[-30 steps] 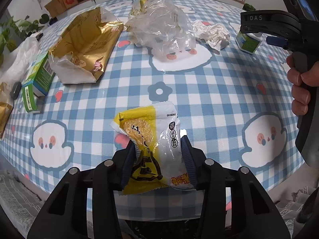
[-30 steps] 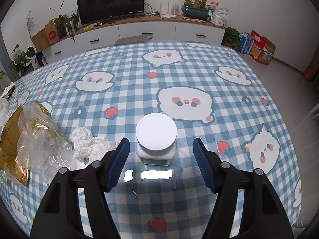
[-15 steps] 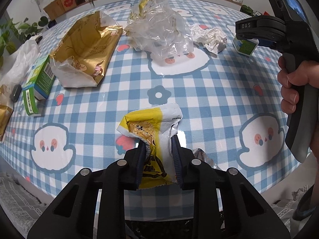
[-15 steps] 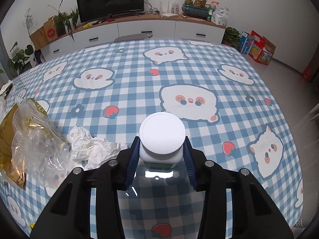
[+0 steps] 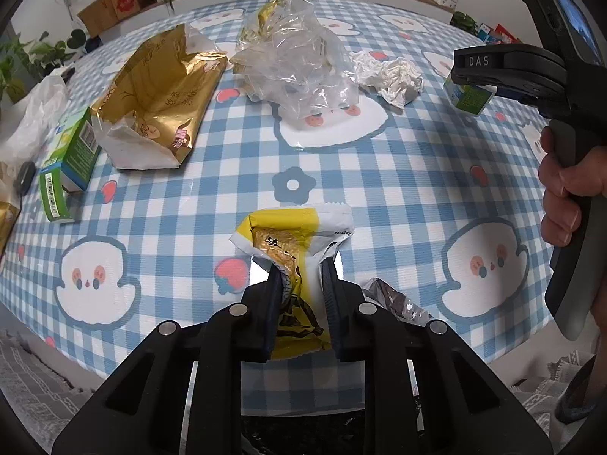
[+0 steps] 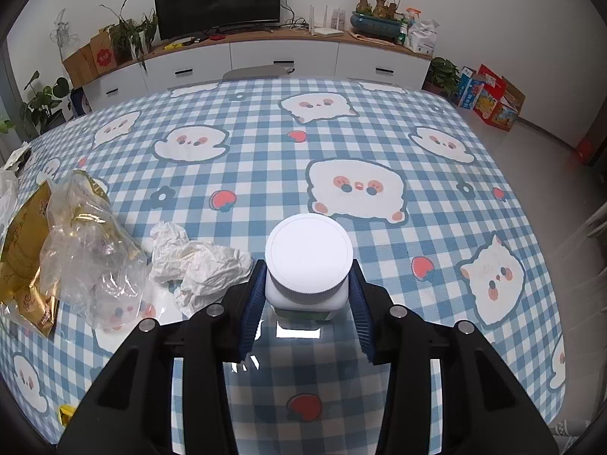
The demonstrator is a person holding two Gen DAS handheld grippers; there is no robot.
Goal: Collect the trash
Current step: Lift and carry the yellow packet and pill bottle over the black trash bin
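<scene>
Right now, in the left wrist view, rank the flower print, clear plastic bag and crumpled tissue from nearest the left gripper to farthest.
1. Flower print, just ahead on the cloth.
2. Clear plastic bag, farther back, centre.
3. Crumpled tissue, back right, about as far; too close to call.

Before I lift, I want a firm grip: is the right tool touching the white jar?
Touching. In the right wrist view the right tool has both blue pads pressed against the sides of the white jar, with no gap showing on either side.
</scene>
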